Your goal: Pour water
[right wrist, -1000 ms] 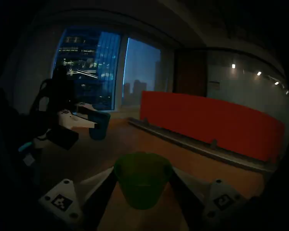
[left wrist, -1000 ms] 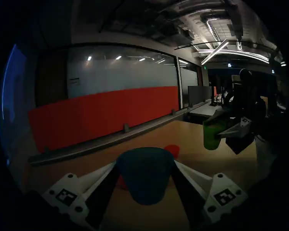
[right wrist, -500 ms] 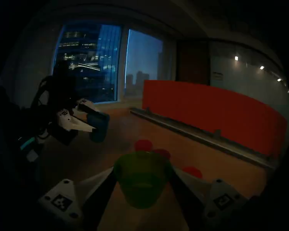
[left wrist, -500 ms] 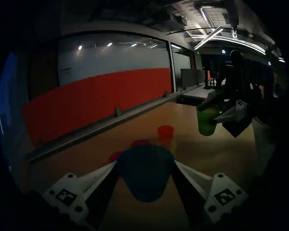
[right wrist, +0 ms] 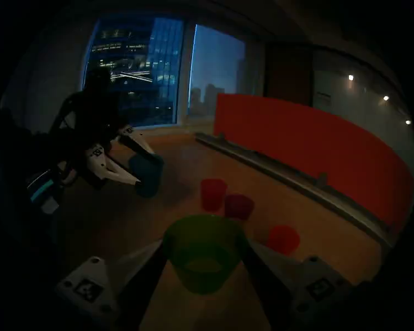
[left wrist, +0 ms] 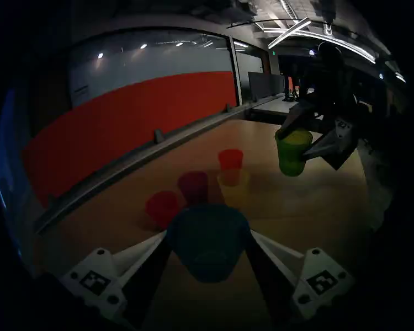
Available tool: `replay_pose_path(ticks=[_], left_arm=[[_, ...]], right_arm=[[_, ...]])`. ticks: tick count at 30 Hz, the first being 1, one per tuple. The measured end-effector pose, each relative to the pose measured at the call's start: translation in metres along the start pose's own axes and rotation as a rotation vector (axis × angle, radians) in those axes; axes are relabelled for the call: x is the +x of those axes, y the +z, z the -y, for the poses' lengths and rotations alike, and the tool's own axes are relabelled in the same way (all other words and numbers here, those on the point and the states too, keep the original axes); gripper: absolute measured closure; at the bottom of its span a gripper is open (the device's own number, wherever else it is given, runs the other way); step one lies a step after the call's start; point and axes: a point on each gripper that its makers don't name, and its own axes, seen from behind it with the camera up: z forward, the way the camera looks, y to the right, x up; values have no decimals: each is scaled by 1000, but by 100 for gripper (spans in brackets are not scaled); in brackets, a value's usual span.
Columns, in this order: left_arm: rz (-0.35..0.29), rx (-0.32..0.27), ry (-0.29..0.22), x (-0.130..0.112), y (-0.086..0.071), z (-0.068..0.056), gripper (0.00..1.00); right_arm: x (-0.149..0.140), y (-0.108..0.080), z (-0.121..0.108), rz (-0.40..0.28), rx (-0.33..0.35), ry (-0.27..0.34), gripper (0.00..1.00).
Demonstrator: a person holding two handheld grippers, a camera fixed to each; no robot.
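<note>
My left gripper is shut on a blue cup, held upright above the wooden table. My right gripper is shut on a green cup, also upright. In the left gripper view the right gripper hangs at the right with the green cup above the table. In the right gripper view the left gripper holds the blue cup at the left. The dim light hides what either cup contains.
Between the grippers stand a red cup, a maroon cup, another red cup and a yellowish cup. A red partition runs along the table's far edge. A person stands before dark windows.
Both grippers have tipped downward over the last second, bringing the cups on the table into sight. The two held cups stay gripped and have drawn lower toward the table.
</note>
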Motion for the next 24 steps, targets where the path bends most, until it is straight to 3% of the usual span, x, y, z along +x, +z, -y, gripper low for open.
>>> replay_pose_path(ticks=[14,24], left_arm=[[125,-46,30,-44,22,-4,12],[159,-74,-7,-64,37,-7,12]], right_arm=[[-33,14,1,119,35,-16,0],[-50,21,-5,163,35,-16,0]])
